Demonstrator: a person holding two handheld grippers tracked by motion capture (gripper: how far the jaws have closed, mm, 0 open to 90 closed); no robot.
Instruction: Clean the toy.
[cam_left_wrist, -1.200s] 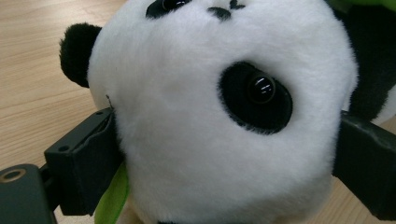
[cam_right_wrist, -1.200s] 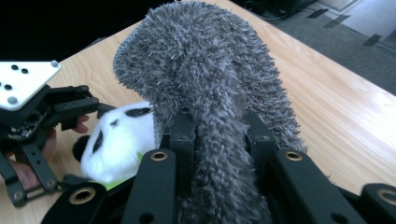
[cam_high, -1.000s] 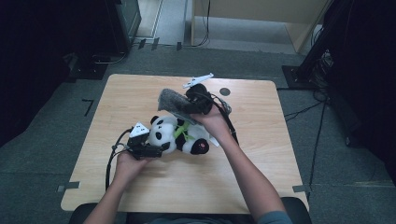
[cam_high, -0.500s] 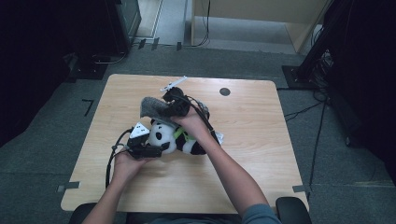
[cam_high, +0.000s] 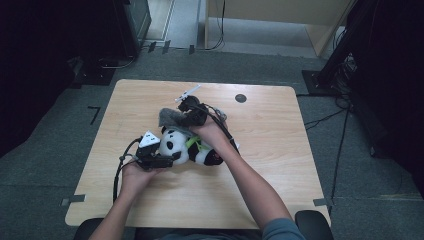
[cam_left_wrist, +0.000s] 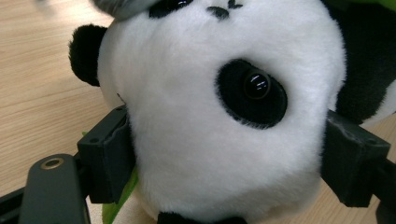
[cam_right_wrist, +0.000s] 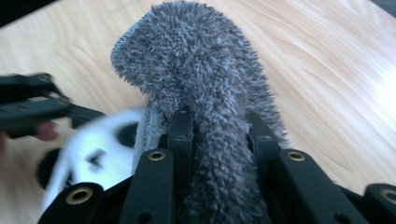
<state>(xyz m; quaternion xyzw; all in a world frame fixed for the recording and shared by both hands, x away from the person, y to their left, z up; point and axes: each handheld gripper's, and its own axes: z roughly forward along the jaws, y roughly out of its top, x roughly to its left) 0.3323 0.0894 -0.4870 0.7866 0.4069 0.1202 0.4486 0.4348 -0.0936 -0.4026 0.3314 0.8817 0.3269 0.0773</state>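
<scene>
High view: one panda toy (cam_high: 187, 146), lying near the middle of a wooden table (cam_high: 280, 165). Landmark for all entries: the panda.

Left gripper (cam_high: 159, 161), at the panda's head end; its jaws had just been closing and stood pressed on either side of the head (cam_left_wrist: 224, 116). Right gripper (cam_high: 192, 114), just behind the panda, clamped on a grey cloth (cam_right_wrist: 205, 84) that hung over the toy's face, probably touching it, though blur hid the contact.

Risks: the plush head, round and yielding, could squirm out of the hold; the limp cloth could drag the toy sideways.

Materials: panda, short white and black pile, glossy button eye, green trim. Cloth, shaggy grey microfibre, folded. Table, pale smooth woodgrain.
</scene>
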